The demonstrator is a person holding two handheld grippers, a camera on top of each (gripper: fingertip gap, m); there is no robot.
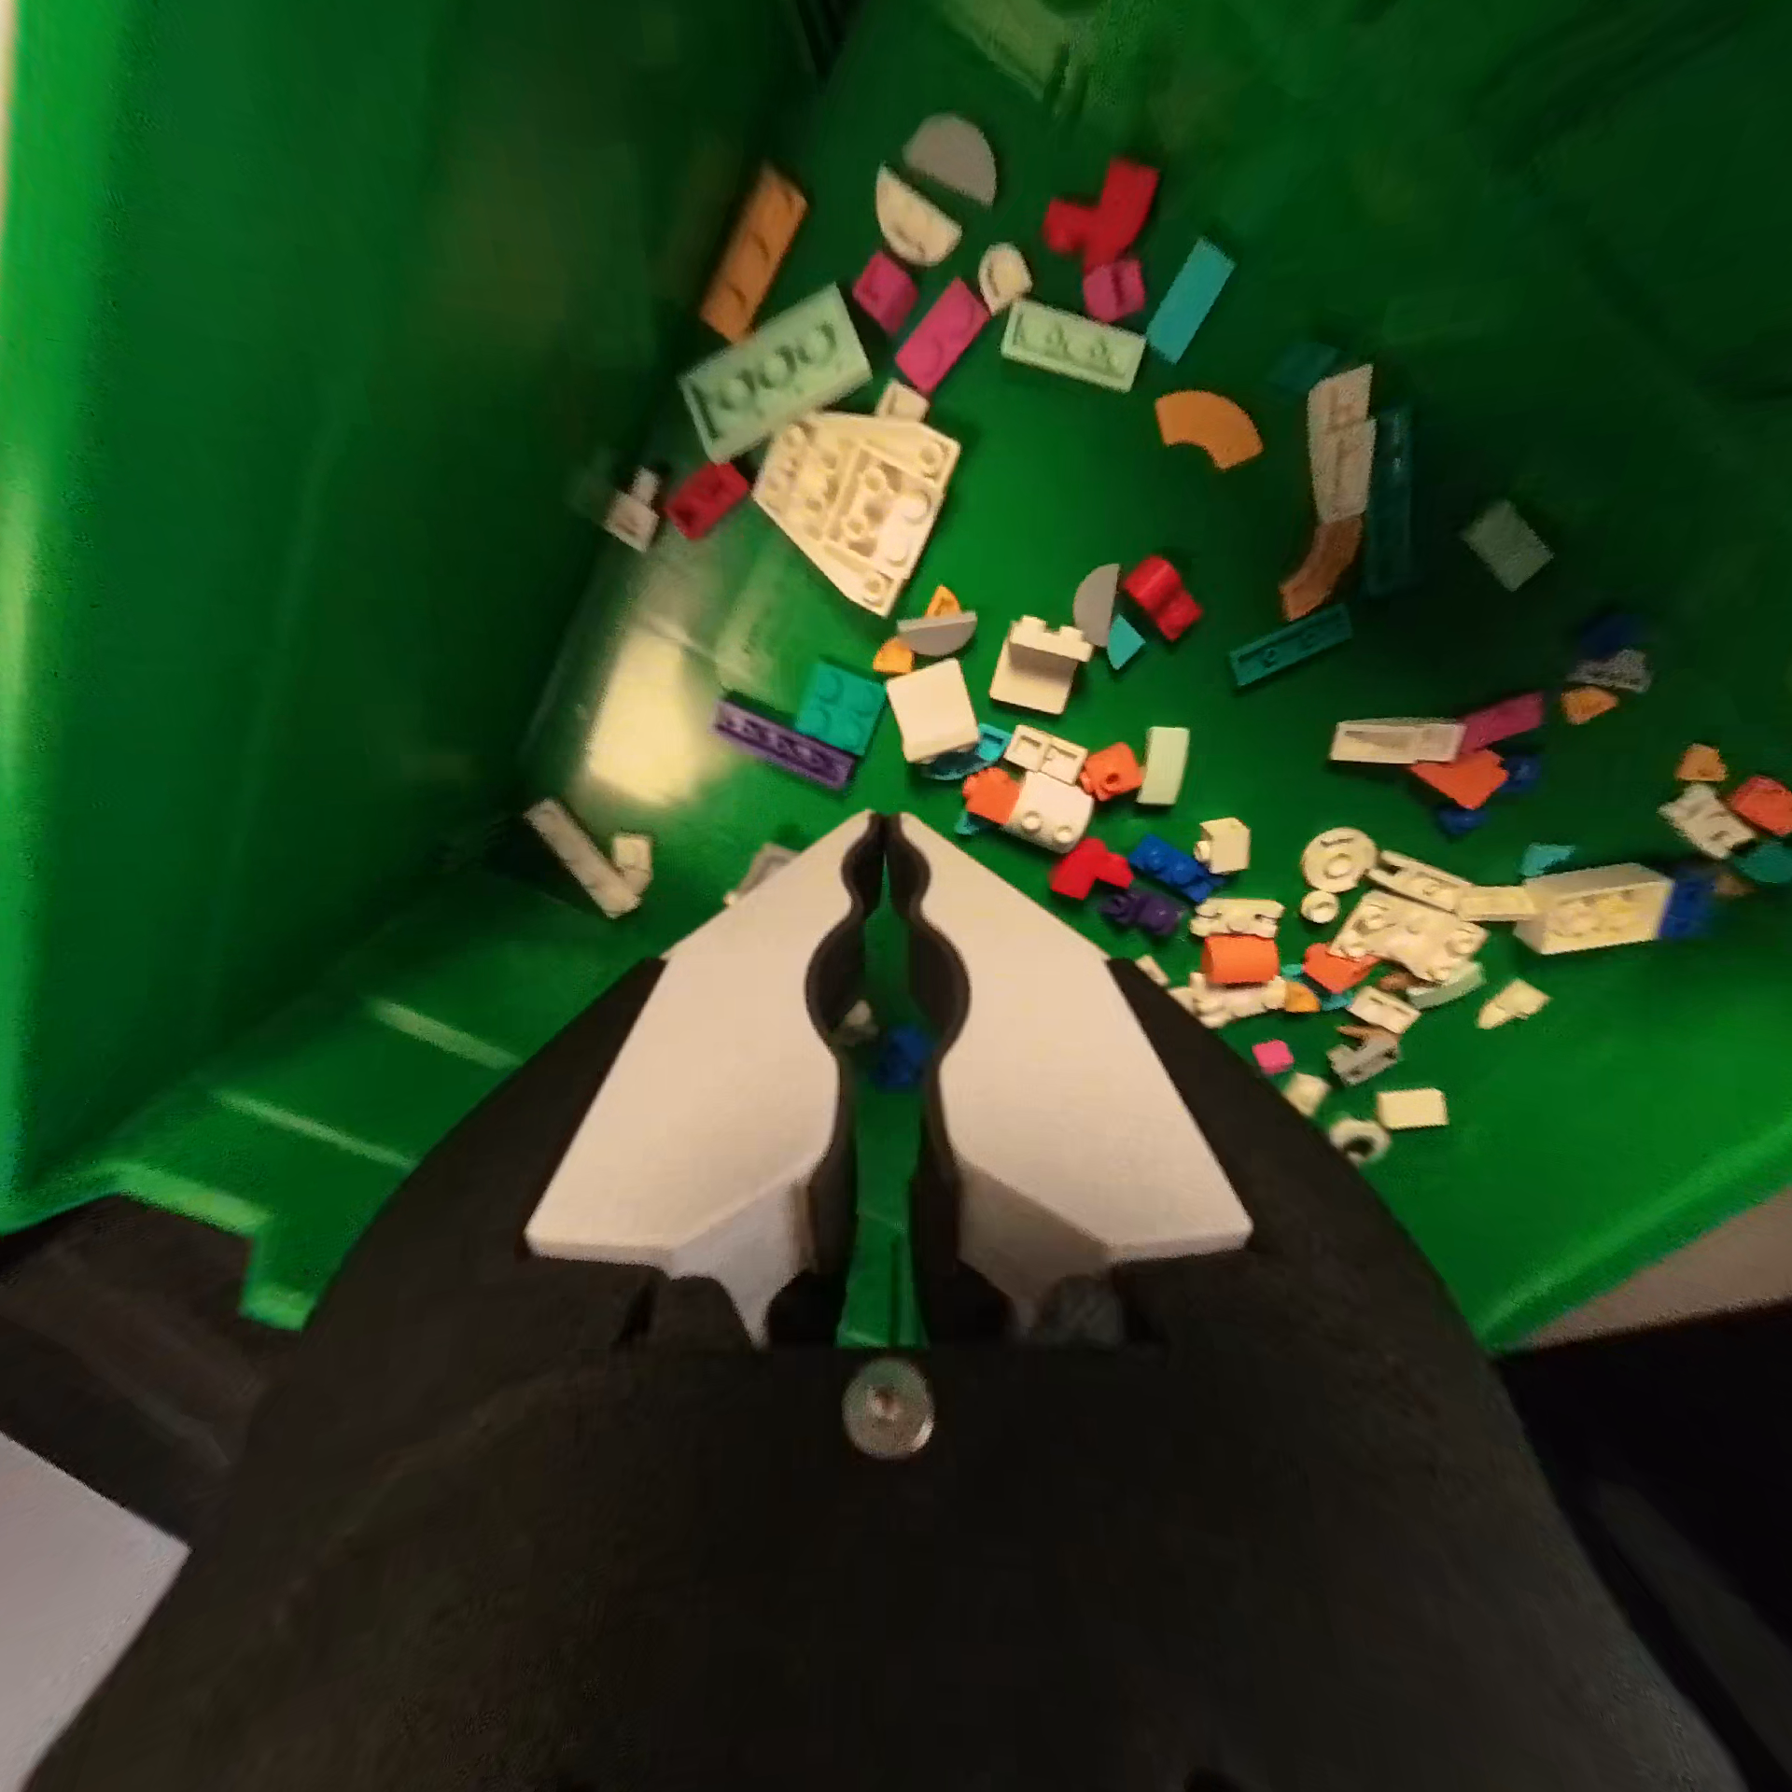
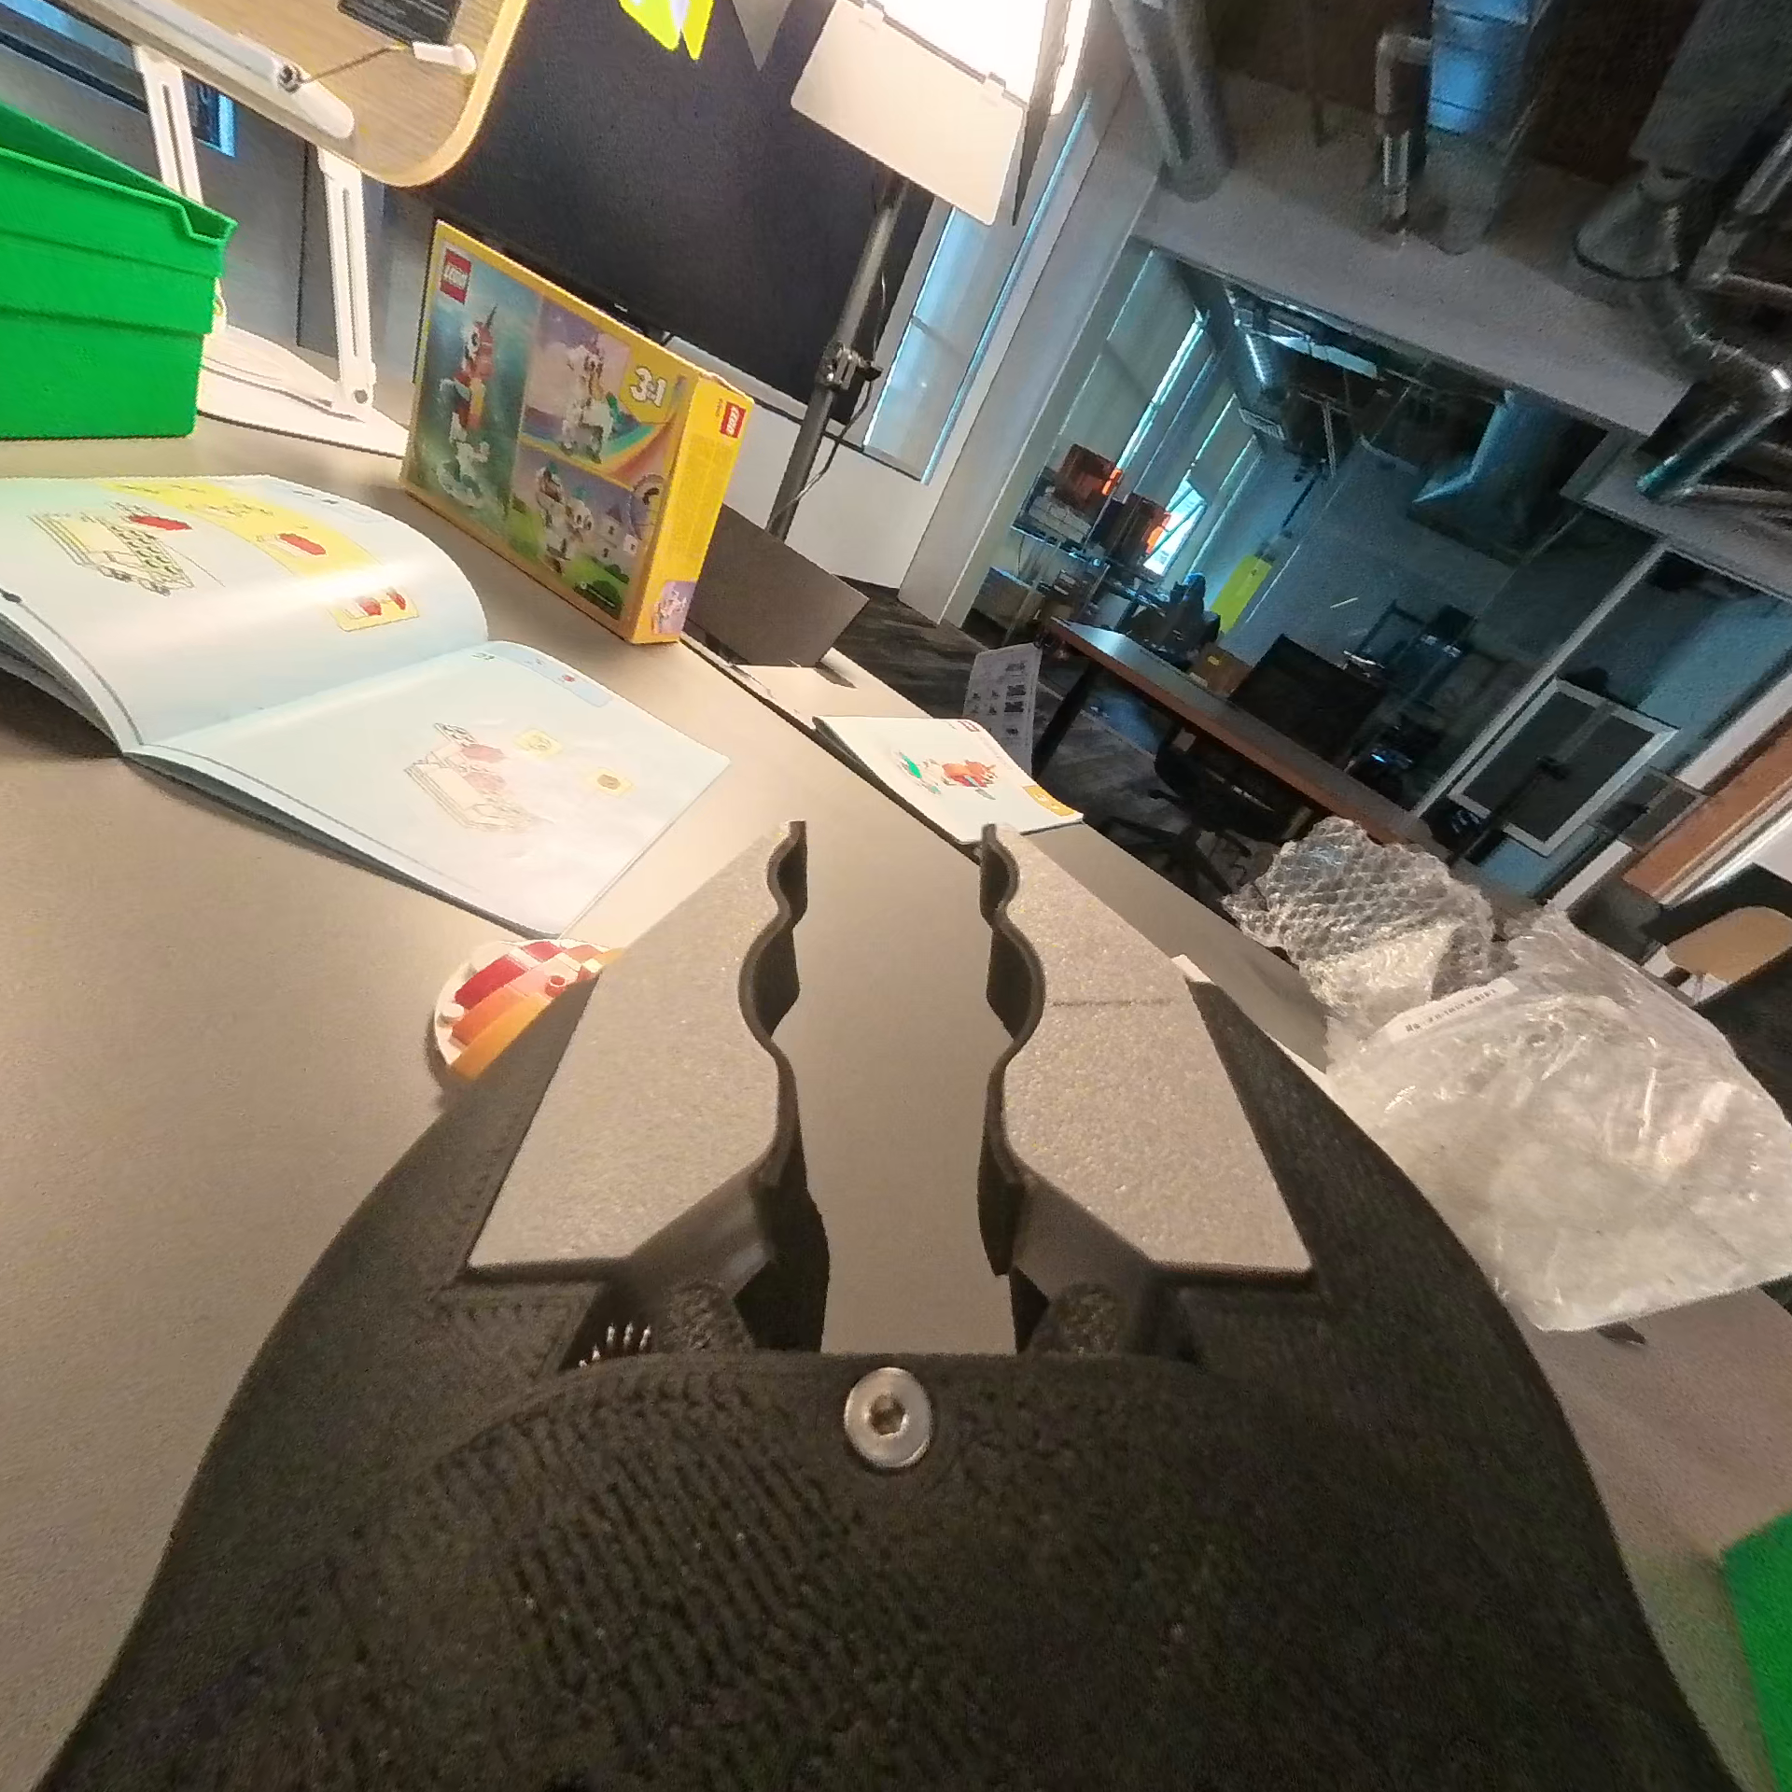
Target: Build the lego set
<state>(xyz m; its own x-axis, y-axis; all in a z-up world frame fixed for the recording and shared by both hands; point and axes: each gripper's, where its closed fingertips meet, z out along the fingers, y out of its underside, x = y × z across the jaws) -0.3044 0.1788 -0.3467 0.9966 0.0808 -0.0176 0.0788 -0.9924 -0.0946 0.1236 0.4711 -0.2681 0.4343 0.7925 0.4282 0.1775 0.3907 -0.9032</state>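
Note:
In the left wrist view my left gripper hangs over a green bin. Its white fingers are shut tip to tip with nothing seen between them. Several loose lego pieces lie on the bin floor: a white wedge plate, a teal brick, a small blue piece seen through the finger gap. In the right wrist view my right gripper is open and empty just above the grey table. A small red, orange and white build sits left of it, partly hidden by the left finger.
An open instruction booklet lies on the table to the left, the lego box stands behind it, and a second booklet lies ahead. Stacked green bins are at far left. Clear plastic bags lie at right. Tip to tip, the grippers are about 55 cm apart. The left tips stand about 7 cm off the small blue piece.

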